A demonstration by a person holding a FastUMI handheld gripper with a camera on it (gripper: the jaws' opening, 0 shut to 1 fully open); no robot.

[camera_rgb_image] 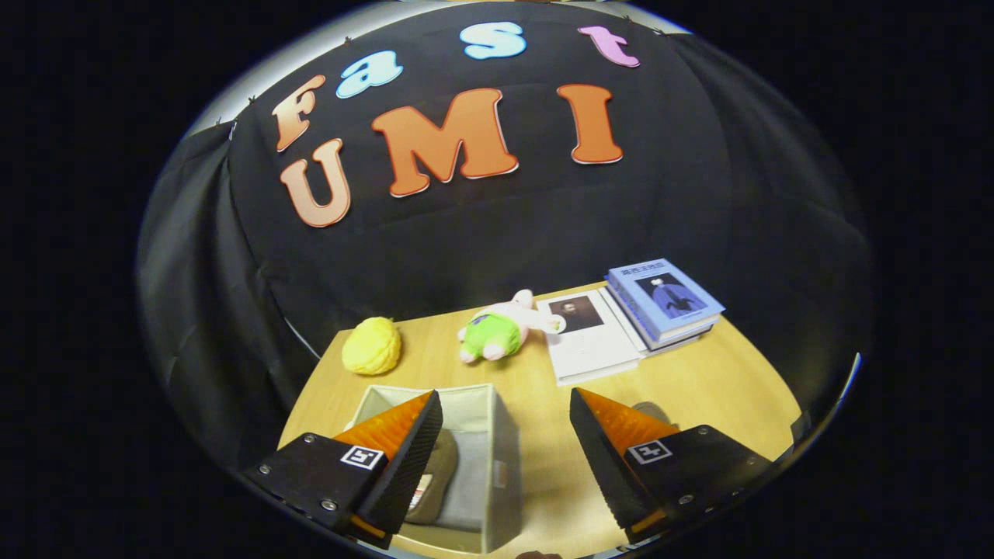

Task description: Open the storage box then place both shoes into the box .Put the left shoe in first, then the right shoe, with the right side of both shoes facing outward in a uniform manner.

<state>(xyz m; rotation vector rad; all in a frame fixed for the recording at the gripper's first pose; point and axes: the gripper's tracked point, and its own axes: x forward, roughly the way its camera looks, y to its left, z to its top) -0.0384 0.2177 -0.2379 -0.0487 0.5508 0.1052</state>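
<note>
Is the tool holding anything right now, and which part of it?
Nothing. The tool is open, with only bare table and part of the open box between its fingers. A shoe lies in the box.

No legible text. Blue-covered book [665,299] on a stack at the far right corner of the wooden desk [699,380]: title line too small to read. White open booklet [588,338] beside it: print blurred. Square black-and-white markers, 1 on each gripper finger [363,456]: pattern only, no characters.
</note>
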